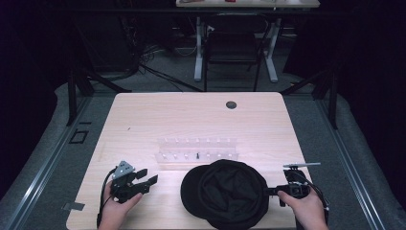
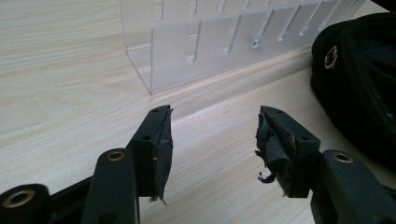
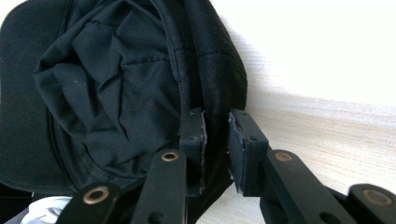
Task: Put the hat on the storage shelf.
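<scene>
Cap [image 1: 225, 194] fabric, black and crumpled, is seen lying upside down on the near part of the wooden table [image 1: 143, 120], with the brim pointing toward the left and the hollow crown turned up. In the high view the right gripper [image 1: 270, 191] is held at the cap's right edge by the person's right hand [image 1: 306, 208]. In the right gripper view the rim of the cap is seen between the two black jaws, which are brought narrow about it; one pad lies inside the crown and the other outside, though whether the pads truly press on the cloth cannot be told. The left gripper [image 1: 146, 177] is held in the left hand [image 1: 117, 206] to the left of the cap, well apart from it, above the bare wood. Its jaws are spread wide with nothing between them, and worn padding is seen on both. A clear plastic rack [image 1: 197, 149] with a row of slots is placed just beyond the cap, near the middle of the table.
</scene>
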Available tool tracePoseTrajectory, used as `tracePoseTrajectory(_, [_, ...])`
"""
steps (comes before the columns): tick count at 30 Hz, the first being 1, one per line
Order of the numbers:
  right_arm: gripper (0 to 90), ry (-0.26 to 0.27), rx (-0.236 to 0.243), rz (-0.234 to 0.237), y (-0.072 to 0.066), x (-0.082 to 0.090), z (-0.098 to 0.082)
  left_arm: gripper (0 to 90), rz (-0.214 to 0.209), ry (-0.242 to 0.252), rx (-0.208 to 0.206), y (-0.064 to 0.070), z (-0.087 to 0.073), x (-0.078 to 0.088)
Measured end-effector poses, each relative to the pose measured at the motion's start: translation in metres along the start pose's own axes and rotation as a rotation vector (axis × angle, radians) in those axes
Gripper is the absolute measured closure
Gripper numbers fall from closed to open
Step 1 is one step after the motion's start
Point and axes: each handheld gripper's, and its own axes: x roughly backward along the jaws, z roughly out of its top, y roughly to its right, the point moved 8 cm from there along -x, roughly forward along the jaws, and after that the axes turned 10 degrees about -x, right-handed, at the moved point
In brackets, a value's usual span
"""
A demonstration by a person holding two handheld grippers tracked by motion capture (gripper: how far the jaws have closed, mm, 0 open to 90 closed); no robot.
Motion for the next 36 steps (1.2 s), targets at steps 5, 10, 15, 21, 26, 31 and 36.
tracePoseTrajectory(5, [79.6,-0.016,-0.027,0.015,0.000,-0.003,0.001,45.8,0.004,-0.011,0.005,-0.001,-0.002,-0.001])
tracePoseTrajectory(10, [87.5,-0.046,-0.036,0.048,0.000,-0.003,0.000,45.8,-0.001,-0.002,0.005,-0.001,-0.001,0.000])
tracePoseTrajectory(15, [88.1,-0.050,-0.052,0.081,-0.001,0.000,-0.001,46.1,-0.003,-0.012,0.006,0.000,-0.002,0.000])
tracePoseTrajectory(21, [88.4,-0.036,-0.059,0.126,-0.005,0.007,-0.001,46.1,-0.004,-0.010,0.001,0.001,-0.001,-0.001])
tracePoseTrajectory(26, [88.5,-0.022,-0.056,0.169,-0.012,0.015,0.000,46.1,-0.001,-0.003,0.003,0.001,-0.001,-0.001])
tracePoseTrajectory(31, [88.4,-0.008,-0.059,0.221,-0.019,0.020,0.001,46.1,-0.002,-0.001,0.004,0.001,-0.001,-0.001])
tracePoseTrajectory(36, [88.4,0.001,-0.050,0.271,-0.031,0.028,0.004,46.1,0.001,-0.001,0.005,0.000,-0.001,0.000])
